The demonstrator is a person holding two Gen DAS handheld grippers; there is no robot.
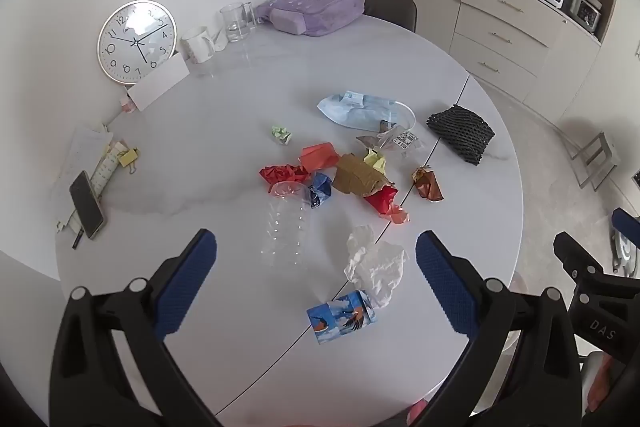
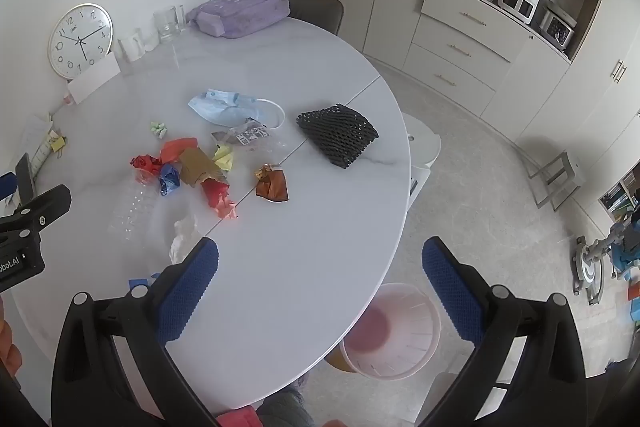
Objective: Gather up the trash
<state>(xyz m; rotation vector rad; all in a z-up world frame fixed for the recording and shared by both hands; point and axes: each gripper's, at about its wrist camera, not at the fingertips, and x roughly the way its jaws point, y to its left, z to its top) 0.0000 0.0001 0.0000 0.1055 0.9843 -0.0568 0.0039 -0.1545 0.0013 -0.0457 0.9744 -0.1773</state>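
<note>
Hovering above the near edge of the round white table, the left gripper has its blue-padded jaws spread wide with nothing between the pads; the right gripper hangs over the table's right edge, jaws equally wide and empty. The trash lies scattered around the table's middle: a clear plastic cup on its side, a crumpled white tissue and a small blue printed carton nearest the near edge, then a cluster of red, blue, orange, yellow and brown crumpled wrappers and a brown foil wrapper. Farther in lie a blue face mask and a small green paper ball, with a black mesh sleeve toward the right edge. A pink bin stands on the floor just beside the table's near-right edge. A clock, mug, glass and purple bag sit along the far edge.
</note>
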